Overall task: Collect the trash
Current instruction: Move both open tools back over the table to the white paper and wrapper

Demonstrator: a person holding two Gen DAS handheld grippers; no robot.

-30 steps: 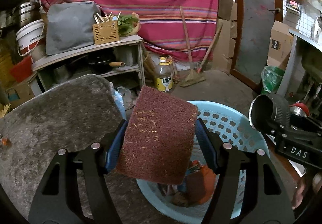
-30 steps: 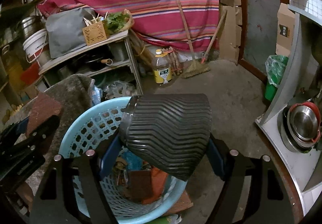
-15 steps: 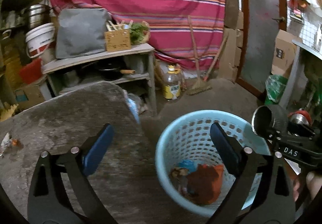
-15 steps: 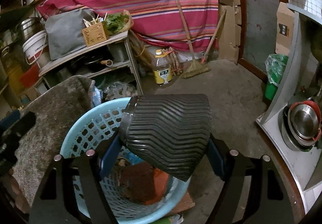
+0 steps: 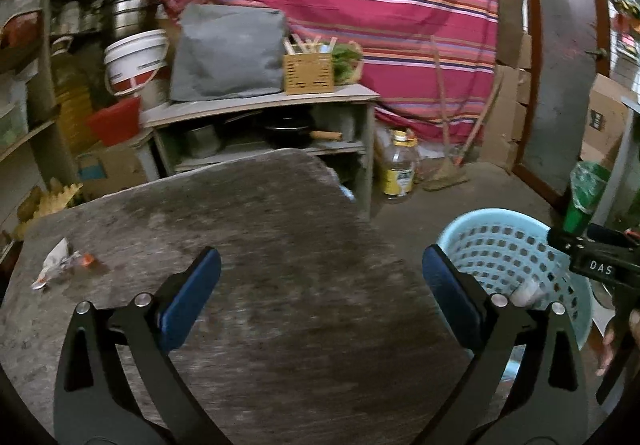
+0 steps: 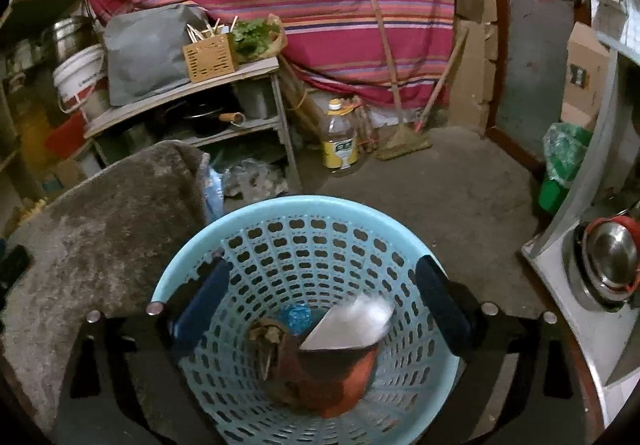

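Both my grippers empty: left gripper (image 5: 320,297) spread wide over the table (image 5: 304,325), right gripper (image 6: 320,301) spread above the blue basket (image 6: 168,277). Crumpled wrapper (image 5: 60,265) sits at table's far left edge; a sloppy grab prob knocks it off.

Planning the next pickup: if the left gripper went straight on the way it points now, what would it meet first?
Most likely the grey table top: the open left gripper points across its bare middle. The wrapper scrap lies off to the left, the blue basket to the right. Depth is uncertain.
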